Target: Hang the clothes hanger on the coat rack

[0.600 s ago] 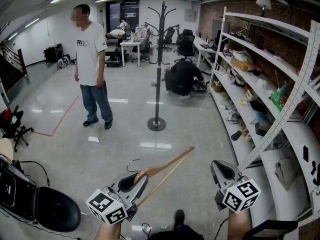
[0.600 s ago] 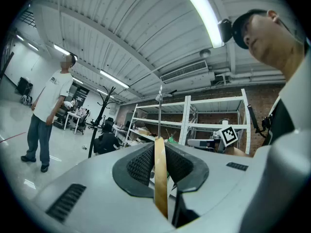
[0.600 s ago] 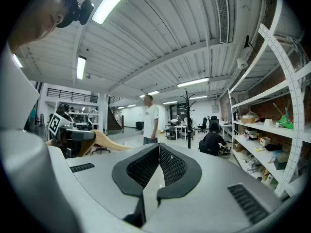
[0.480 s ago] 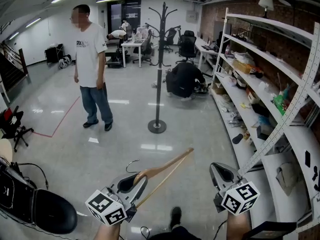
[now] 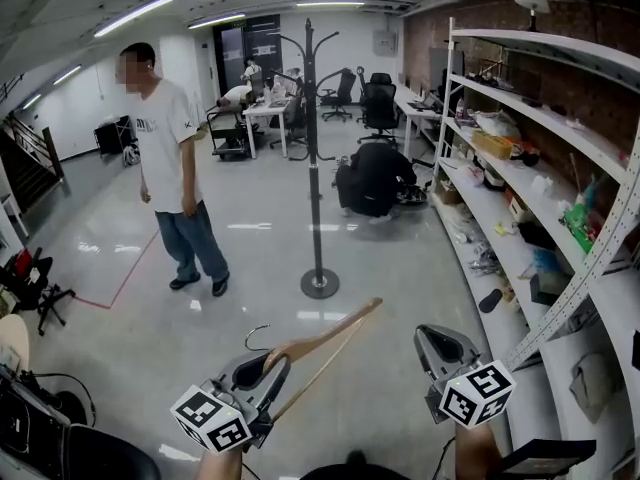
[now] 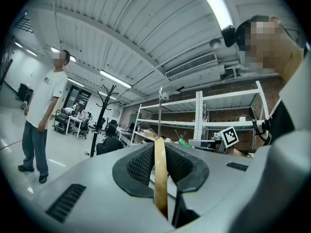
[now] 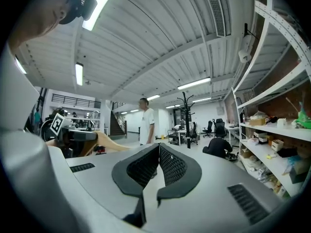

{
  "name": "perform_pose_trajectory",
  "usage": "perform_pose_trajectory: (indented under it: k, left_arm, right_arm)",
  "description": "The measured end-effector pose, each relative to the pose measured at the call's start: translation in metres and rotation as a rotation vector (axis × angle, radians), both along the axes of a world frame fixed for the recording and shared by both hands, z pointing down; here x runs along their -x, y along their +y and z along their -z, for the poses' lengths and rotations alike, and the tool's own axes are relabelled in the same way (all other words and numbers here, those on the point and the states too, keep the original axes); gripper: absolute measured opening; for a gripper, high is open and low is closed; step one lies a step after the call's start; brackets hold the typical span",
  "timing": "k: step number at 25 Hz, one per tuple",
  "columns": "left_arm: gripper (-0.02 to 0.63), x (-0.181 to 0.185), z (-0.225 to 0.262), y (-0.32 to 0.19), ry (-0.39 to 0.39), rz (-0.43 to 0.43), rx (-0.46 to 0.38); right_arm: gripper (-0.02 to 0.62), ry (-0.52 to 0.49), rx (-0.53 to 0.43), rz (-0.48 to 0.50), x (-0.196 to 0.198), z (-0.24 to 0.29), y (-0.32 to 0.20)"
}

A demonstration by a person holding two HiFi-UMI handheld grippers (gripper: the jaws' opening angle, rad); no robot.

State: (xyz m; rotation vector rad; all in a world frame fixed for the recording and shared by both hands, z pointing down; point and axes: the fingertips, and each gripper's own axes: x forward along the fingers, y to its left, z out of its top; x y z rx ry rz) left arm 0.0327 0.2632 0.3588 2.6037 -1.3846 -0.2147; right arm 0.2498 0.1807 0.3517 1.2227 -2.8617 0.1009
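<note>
The wooden clothes hanger [image 5: 325,340] sticks out forward and to the right from my left gripper [image 5: 262,368], which is shut on its near end; its wire hook [image 5: 257,334] curls up to the left. In the left gripper view the wood [image 6: 160,178] stands edge-on between the jaws. The black coat rack [image 5: 314,148] stands on the floor ahead, its round base [image 5: 320,285] well beyond the hanger's tip. It also shows small and far off as the coat rack [image 6: 99,123] and the coat rack [image 7: 187,115]. My right gripper [image 5: 436,346] is shut with nothing between its jaws.
A person [image 5: 170,178] stands left of the rack, and another crouches [image 5: 372,178] behind it. Long white shelves [image 5: 545,158] with clutter run down the right side. Dark equipment [image 5: 60,438] lies at the bottom left. Desks and chairs [image 5: 270,108] fill the back.
The view has moved forward: the coat rack and the standing person appear nearer and larger. Both grippers keep their places in the view, the hanger still in the left one.
</note>
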Motion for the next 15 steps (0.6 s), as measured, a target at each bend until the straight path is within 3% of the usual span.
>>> perform_pose_trajectory:
  k: [9, 15]
  left_arm:
    - [0.054, -0.019, -0.002, -0.085, -0.027, 0.014, 0.015]
    - [0.053, -0.007, -0.003, -0.134, -0.038, 0.002, 0.023]
  right_arm:
    - [0.006, -0.026, 0.005, 0.027, -0.012, -0.007, -0.095]
    - [0.006, -0.029, 0.018, 0.016, -0.004, -0.010, -0.147]
